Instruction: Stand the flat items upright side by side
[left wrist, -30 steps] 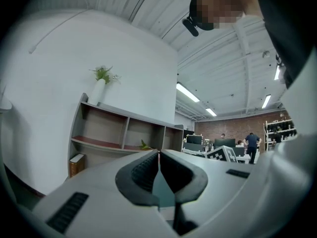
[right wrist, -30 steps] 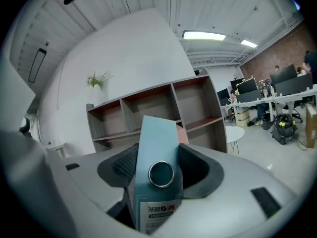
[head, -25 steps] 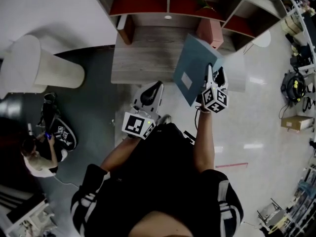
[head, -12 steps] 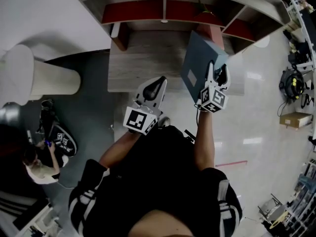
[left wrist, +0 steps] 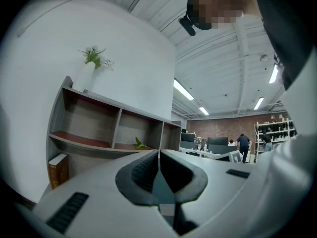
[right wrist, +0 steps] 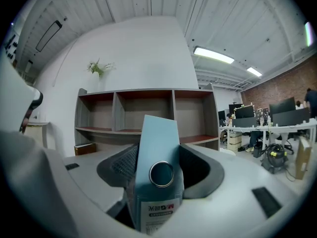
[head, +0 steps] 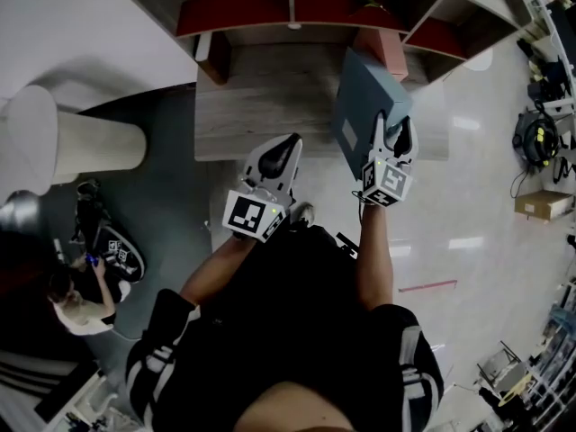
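My right gripper (head: 393,133) is shut on the spine end of a blue-grey lever-arch file (head: 358,104), held over the right part of the wooden desk (head: 261,97). In the right gripper view the file's spine (right wrist: 157,143), with its metal ring hole and label, stands upright between the jaws of that gripper (right wrist: 157,157). My left gripper (head: 284,148) hovers at the desk's front edge, its jaws shut on nothing (left wrist: 158,155). A brown book (head: 209,57) stands at the desk's back left under the shelf. A pinkish file (head: 389,54) stands at the back right.
A shelf unit with red-floored compartments (head: 297,7) runs along the back of the desk, and a vase with a plant (left wrist: 86,71) stands on top. A white rounded column (head: 72,142) stands left. A person (head: 76,300) sits on the floor lower left.
The right gripper has carried the file closer to the shelf and rolled it, so it shows more edge-on. The left gripper has moved forward to the desk's front edge.
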